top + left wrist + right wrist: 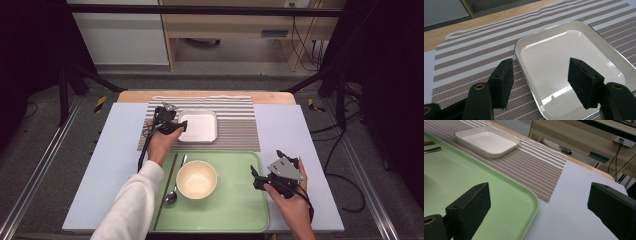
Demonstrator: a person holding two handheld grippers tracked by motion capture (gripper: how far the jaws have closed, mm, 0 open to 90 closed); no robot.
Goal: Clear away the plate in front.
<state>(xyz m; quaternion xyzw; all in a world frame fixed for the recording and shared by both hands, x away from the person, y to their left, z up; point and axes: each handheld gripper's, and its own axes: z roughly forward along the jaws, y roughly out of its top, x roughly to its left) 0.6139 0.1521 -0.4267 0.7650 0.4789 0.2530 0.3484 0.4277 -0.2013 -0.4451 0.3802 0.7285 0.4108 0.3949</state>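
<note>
Left tool (540,83) straddles the near-left rim of the white dish (564,62), jaws apart and not yet pinching; next it must clamp that rim.

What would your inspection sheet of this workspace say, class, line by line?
Surface: pale blue table top with a striped placemat and a green tray.
Job's things: white rectangular dish on the placemat, empty.
Clutter: cream bowl, spoon and chopsticks on the tray.
Grippers: left hand-held gripper straddles the dish's near rim, pads not yet pressing; right hand-held gripper open at the tray's right edge.
Cables: black leads trail over the floor.
Surroundings: wooden furniture behind.
</note>
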